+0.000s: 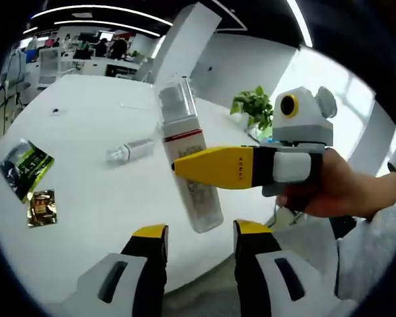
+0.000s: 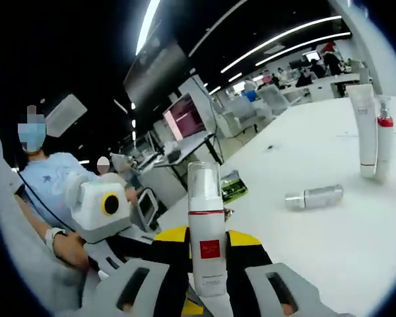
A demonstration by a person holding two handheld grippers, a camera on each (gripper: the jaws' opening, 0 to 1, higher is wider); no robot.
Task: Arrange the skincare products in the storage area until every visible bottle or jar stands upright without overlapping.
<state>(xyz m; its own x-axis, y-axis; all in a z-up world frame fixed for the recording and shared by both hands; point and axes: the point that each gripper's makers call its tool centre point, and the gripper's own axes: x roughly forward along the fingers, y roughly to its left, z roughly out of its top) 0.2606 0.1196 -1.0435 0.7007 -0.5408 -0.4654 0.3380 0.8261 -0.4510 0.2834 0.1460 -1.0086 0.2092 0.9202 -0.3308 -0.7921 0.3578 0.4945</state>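
Right tool (image 2: 208,264) clamps a foam pump bottle (image 2: 206,231) above the white counter (image 2: 330,238). Left tool (image 1: 199,241) stands wide, holding nothing; a small bottle (image 2: 315,196) lies toppled

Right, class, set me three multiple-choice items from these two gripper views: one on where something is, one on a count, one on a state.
1. Where is the small silver bottle? A on the table B in the jaws C on a shelf
2. How many bottles stand upright at the far right of the right gripper view? A none B two C five
3. The right gripper is: A open B shut on the pump bottle C hidden

A: it lies on its side on the white top. B: a pair stands together. B: the jaws clamp the bottle.
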